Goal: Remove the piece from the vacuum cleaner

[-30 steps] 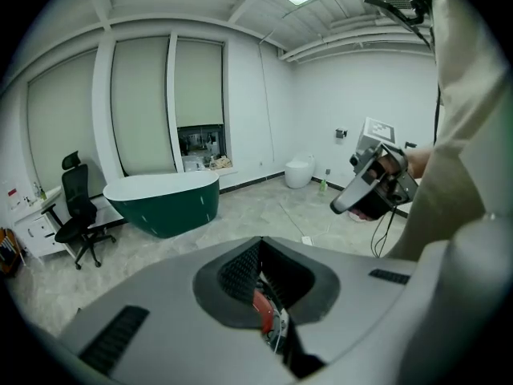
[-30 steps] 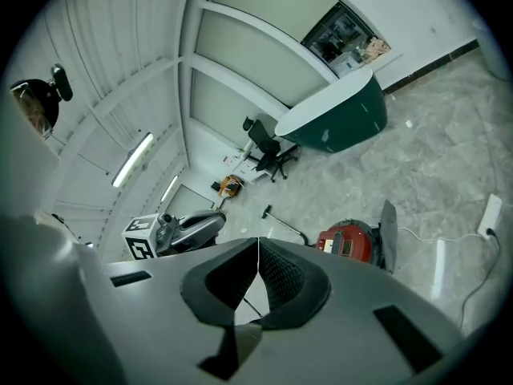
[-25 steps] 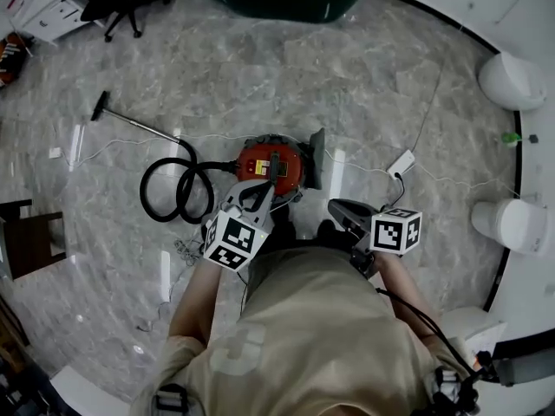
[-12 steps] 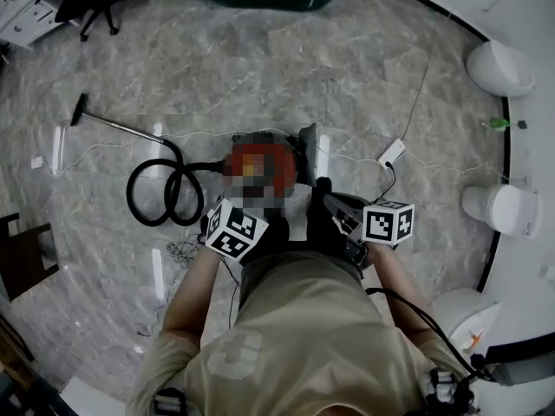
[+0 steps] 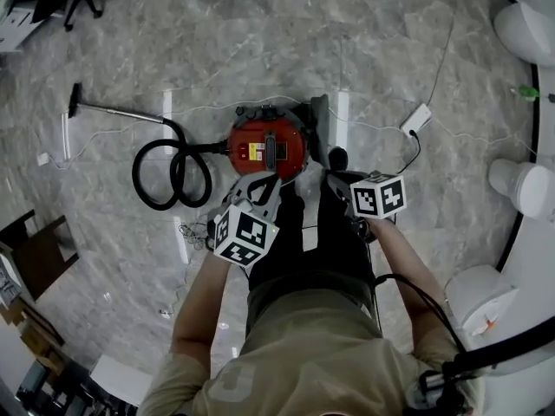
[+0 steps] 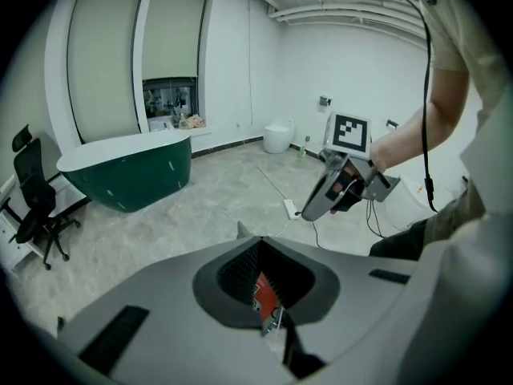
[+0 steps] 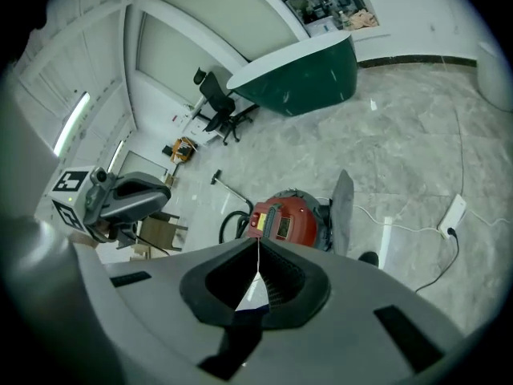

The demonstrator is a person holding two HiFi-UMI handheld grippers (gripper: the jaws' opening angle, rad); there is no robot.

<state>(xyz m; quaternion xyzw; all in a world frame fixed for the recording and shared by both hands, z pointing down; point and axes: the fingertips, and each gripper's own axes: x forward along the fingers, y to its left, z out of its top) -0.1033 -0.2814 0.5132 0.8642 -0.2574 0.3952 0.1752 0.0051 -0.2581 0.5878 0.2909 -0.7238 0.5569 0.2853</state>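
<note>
While the person stands right at the vacuum cleaner (image 5: 267,144), both tools hang on its near side, and neither looks to be touching it.

Left gripper (image 5: 263,183): jaws together, nothing between them, aimed down at the vacuum's near edge. Right gripper (image 5: 335,178): jaws together too, empty, just off the vacuum's near corner.

The vacuum has a round red body and sits upright on the marble floor (image 5: 390,50). A flat grey panel (image 5: 319,128) stands on edge tight against the vacuum, on the side nearer the right gripper. I can't tell if it's clipped on or just leaning.

A black hose (image 5: 169,176) leaves the opposite side of the vacuum and coils in a loop on the floor next to it. It then runs on to a wand (image 5: 121,113) whose floor head lies well out from the vacuum.

A white power strip (image 5: 417,120) lies past the panel, away from the vacuum, with thin cable trailing off it. The person's dark shoe (image 5: 338,158) is just beside the panel's near end. A dark green bathtub (image 7: 300,74) and an office chair (image 7: 215,103) sit well beyond the vacuum's far side.
</note>
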